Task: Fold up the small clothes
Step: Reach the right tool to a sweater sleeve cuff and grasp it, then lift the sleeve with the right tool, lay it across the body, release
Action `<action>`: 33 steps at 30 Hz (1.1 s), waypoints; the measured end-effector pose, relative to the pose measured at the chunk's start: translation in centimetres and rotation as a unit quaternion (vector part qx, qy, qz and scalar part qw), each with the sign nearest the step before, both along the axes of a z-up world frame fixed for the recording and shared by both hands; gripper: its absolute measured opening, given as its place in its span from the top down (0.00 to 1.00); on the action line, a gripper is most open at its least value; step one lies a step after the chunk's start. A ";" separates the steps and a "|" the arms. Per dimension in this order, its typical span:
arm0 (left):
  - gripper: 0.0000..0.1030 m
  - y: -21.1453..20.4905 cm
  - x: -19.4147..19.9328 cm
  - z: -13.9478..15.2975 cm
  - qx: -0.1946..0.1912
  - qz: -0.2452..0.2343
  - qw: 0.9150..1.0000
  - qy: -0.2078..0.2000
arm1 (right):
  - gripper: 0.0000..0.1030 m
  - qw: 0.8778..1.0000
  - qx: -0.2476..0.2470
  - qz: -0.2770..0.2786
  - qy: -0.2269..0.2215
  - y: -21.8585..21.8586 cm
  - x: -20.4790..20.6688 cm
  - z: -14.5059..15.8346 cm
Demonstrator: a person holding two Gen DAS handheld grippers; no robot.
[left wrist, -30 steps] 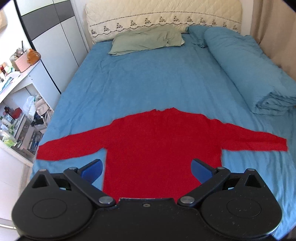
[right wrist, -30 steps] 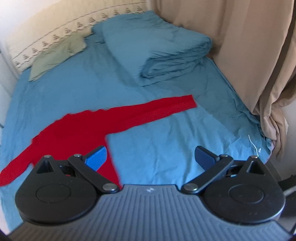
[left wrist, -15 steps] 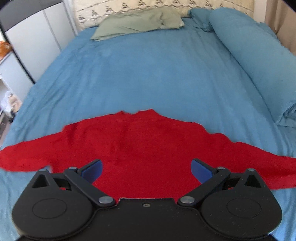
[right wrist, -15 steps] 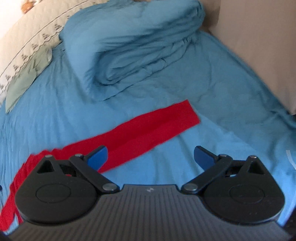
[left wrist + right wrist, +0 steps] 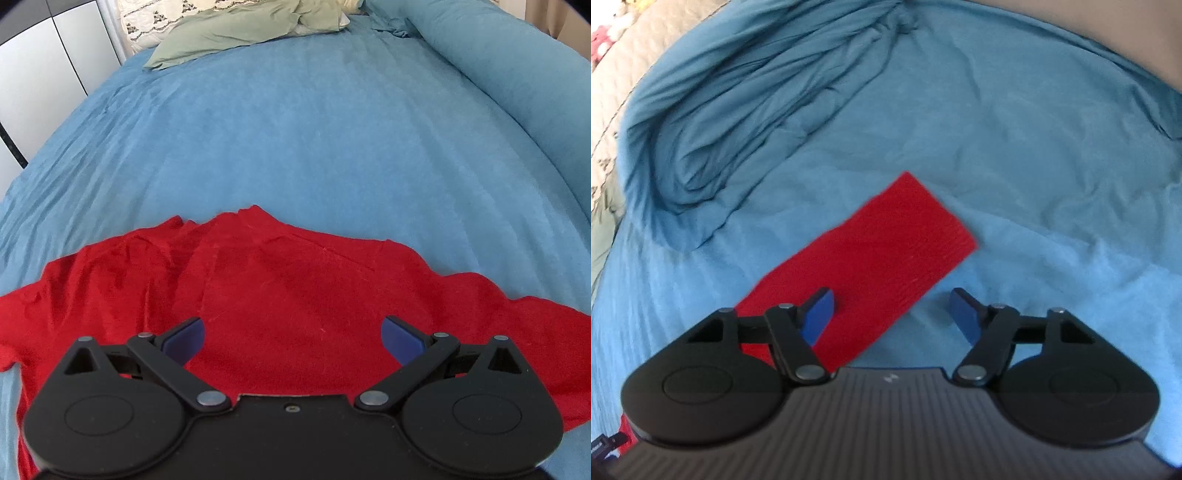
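Note:
A red long-sleeved sweater (image 5: 295, 288) lies flat on the blue bed, collar pointing away from me, with wrinkles near its left shoulder. My left gripper (image 5: 293, 338) is open and empty, low over the sweater's chest. In the right wrist view the sweater's right sleeve (image 5: 882, 254) runs diagonally, its cuff end up and to the right. My right gripper (image 5: 892, 314) is open and empty, close over the sleeve near the cuff, its left fingertip (image 5: 818, 314) above the red cloth.
The blue bed sheet (image 5: 314, 129) surrounds the sweater. A green pillow (image 5: 240, 29) lies at the head. A folded blue duvet (image 5: 750, 96) lies along the right side, also seen in the left wrist view (image 5: 517, 74). White wardrobe doors (image 5: 44, 74) stand at left.
Both grippers have moved forward and down toward the sweater: the left over the chest, the right toward the right sleeve's cuff. Both stay open.

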State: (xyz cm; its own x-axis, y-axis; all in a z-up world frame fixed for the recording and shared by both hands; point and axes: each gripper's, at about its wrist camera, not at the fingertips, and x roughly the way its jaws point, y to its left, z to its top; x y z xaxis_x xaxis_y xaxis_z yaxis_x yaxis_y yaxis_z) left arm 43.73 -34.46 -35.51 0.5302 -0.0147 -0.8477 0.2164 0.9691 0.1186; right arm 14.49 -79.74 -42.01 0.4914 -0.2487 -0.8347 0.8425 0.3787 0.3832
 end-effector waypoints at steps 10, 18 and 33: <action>0.01 0.3 1.2 -1.3 0.012 0.001 1.000 -0.009 | 0.60 0.999 -0.022 -0.039 -0.026 -0.5 0.2 -2.4; 0.03 1.3 1.8 -2.9 0.013 0.006 1.000 0.006 | 0.78 0.996 -0.080 -0.001 -0.039 1.4 1.0 0.0; 0.03 10.3 0.2 -0.1 -0.017 0.022 1.000 0.005 | 0.78 0.954 -0.124 0.215 -0.166 19.0 14.1 12.5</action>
State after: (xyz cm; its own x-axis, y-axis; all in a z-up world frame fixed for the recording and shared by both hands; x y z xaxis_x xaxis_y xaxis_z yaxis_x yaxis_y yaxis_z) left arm 43.93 -24.16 -35.59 0.5217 -0.0203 -0.8529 0.1754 0.9809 0.0840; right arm 28.59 -60.70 -29.51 0.8200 -0.1331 -0.5566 0.4355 0.7761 0.4560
